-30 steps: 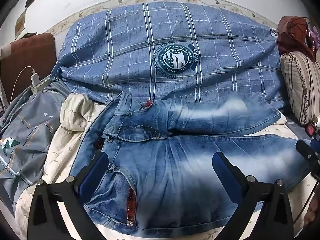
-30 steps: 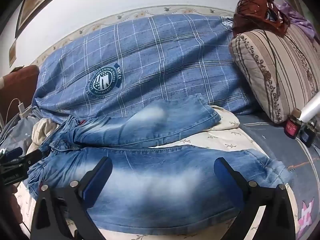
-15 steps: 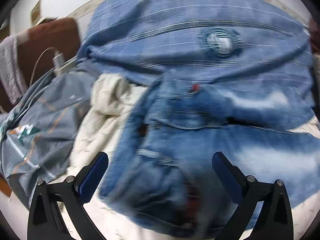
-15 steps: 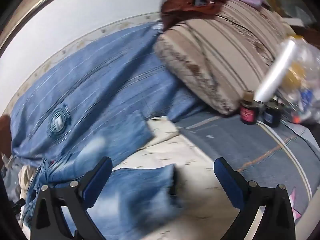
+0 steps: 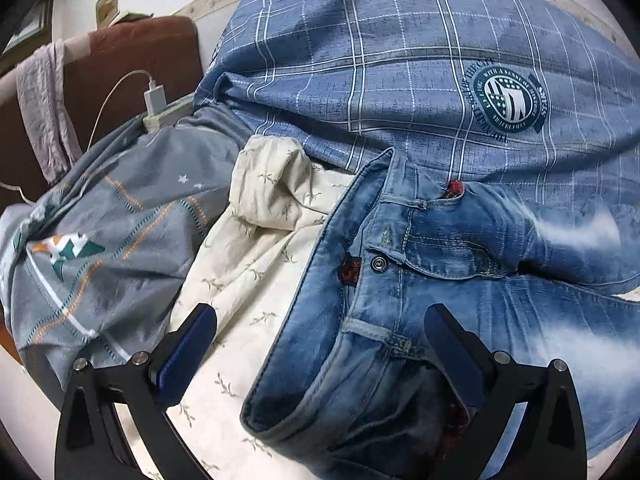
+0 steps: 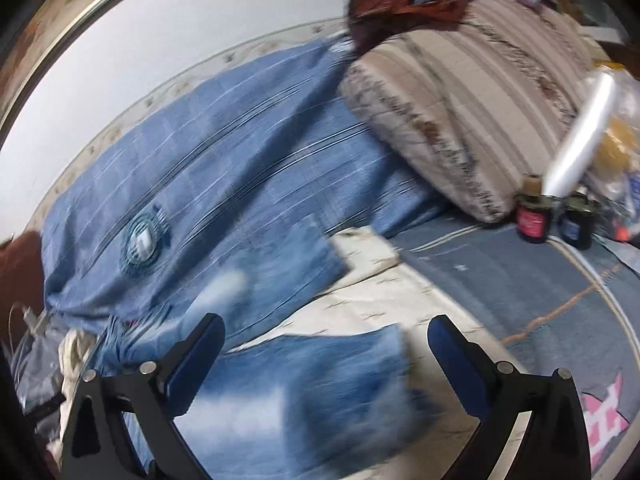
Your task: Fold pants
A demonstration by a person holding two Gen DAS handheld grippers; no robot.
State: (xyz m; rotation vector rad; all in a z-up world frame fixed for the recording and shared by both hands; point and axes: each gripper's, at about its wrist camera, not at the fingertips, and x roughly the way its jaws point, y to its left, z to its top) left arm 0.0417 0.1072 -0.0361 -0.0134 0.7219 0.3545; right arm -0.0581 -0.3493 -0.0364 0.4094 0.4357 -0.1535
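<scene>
The pants (image 5: 460, 280) are faded, coarse denim with a dull metal snap. The checked blue quilt (image 5: 400, 60) looks like matt woven cloth. The cream sheet (image 5: 248, 272) is soft and creased. Both grippers' fingers (image 5: 188, 352) carry smooth blue pads on matt black plastic.

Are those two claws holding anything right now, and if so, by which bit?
Nothing is held. The left claw hangs open over the waistband of the jeans, and the right claw hangs open over a leg end.
</scene>
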